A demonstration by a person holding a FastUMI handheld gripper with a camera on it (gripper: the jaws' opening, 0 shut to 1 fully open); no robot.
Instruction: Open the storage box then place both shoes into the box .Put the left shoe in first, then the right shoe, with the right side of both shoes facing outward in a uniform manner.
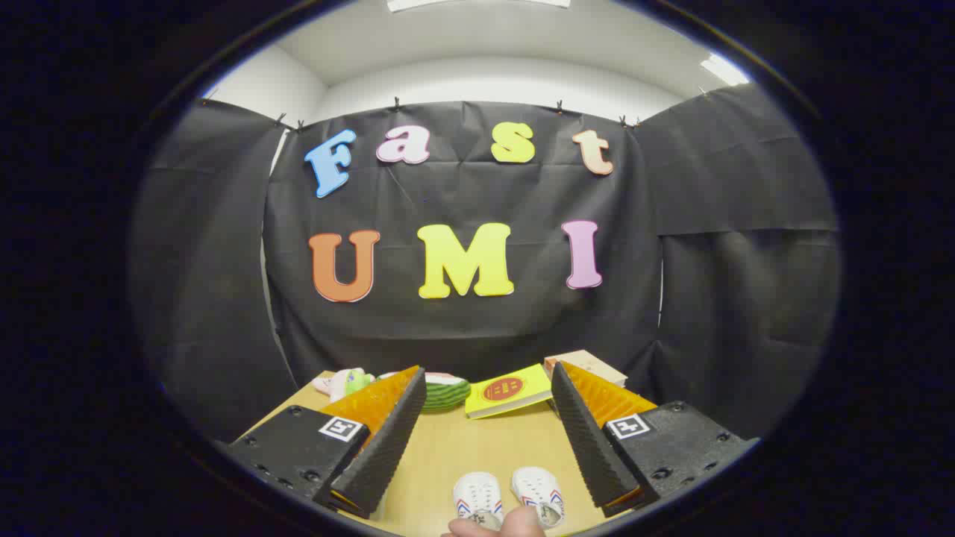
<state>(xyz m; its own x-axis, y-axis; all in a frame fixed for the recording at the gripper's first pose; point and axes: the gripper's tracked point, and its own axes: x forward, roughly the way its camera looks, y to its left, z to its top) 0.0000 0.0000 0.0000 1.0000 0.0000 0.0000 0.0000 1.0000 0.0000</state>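
Spanning the near part of a tan wooden table, the gripper is held above the surface with its two fingers spread wide — nothing sits between the ribbed pads, and they press on nothing. Each finger carries a small square marker on its dark base.

Between the finger bases, at about 6 o'clock from the gap, two small white shoes rest on the table, side by side and just apart, toes pointing away from the camera. The left-hand shoe and the right-hand shoe both show coloured stripes on their sides; which is the left shoe and which the right of the pair cannot be told. Part of a person's hand lies at the heels of the shoes, touching or nearly touching them.

Beyond the fingertips, at 12 o'clock, a yellow book with a red round mark lies flat on the table. At about 1 o'clock, a pale cardboard box sits just behind the right fingertip. At about 11 o'clock, a stack of green plates lies partly hidden by the left fingertip — and farther toward 10 o'clock, a pink-and-green soft toy rests near the table's far corner.
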